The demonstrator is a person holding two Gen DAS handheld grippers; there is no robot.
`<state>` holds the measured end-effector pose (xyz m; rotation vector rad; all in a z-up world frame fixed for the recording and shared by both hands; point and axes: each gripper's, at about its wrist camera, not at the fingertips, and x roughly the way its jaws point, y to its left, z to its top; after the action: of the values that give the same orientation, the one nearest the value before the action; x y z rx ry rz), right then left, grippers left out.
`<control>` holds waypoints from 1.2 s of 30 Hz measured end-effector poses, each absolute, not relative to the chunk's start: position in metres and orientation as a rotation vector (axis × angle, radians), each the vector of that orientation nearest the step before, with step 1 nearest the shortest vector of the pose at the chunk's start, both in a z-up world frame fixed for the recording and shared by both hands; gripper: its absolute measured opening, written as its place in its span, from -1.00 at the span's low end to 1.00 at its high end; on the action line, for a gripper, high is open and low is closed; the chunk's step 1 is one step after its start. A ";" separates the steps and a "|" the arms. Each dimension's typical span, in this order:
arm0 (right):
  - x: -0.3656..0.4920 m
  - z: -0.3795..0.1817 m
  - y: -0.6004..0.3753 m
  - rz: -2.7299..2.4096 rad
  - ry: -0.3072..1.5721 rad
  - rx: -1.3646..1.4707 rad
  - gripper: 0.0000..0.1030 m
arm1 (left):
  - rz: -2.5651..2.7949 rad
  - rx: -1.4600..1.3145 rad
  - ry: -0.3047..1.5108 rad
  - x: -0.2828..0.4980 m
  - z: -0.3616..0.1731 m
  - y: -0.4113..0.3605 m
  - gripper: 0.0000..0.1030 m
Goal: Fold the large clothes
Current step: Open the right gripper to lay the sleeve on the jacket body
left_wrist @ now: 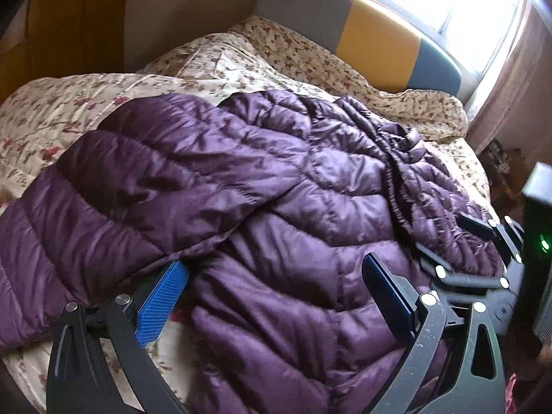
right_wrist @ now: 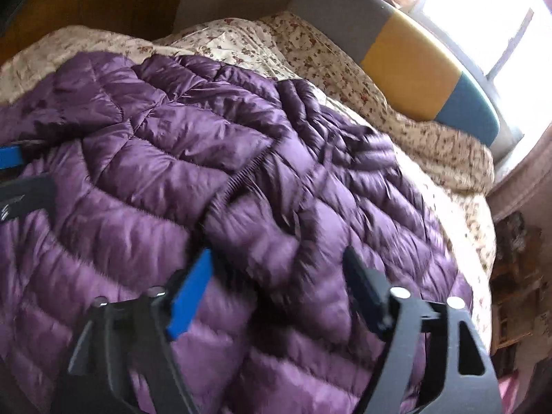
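Note:
A large purple quilted puffer jacket lies spread on a bed, one sleeve folded across its body toward the left. It fills the right wrist view too. My left gripper is open, its jaws wide apart, just above the jacket's near edge; its blue pad sits under the sleeve's edge. My right gripper is open over the jacket's right part and holds nothing. It also shows at the right edge of the left wrist view. The left gripper's blue pad shows at the left edge of the right wrist view.
The bed has a floral cream bedspread and a grey, yellow and blue headboard at the far end. A bright window with a pink curtain is at the right. A wooden wardrobe stands at the left.

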<state>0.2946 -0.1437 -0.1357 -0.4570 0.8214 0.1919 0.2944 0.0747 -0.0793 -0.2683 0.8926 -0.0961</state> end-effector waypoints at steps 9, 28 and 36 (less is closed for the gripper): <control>0.284 -0.114 -0.250 0.015 0.835 -0.202 0.81 | -0.226 -0.200 0.900 0.322 -0.065 0.012 0.57; 0.324 -0.134 -0.303 -0.105 0.863 -0.008 0.81 | -0.271 -0.235 0.945 0.354 -0.086 -0.014 -0.91; 0.345 -0.165 -0.276 -0.090 0.898 -0.008 0.87 | -0.215 -0.233 0.946 0.343 -0.087 0.013 -0.84</control>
<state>0.3452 -0.2756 -0.1646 -0.0076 0.8985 -0.0897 0.3434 0.0135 -0.0874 -0.2330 0.9460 -0.2154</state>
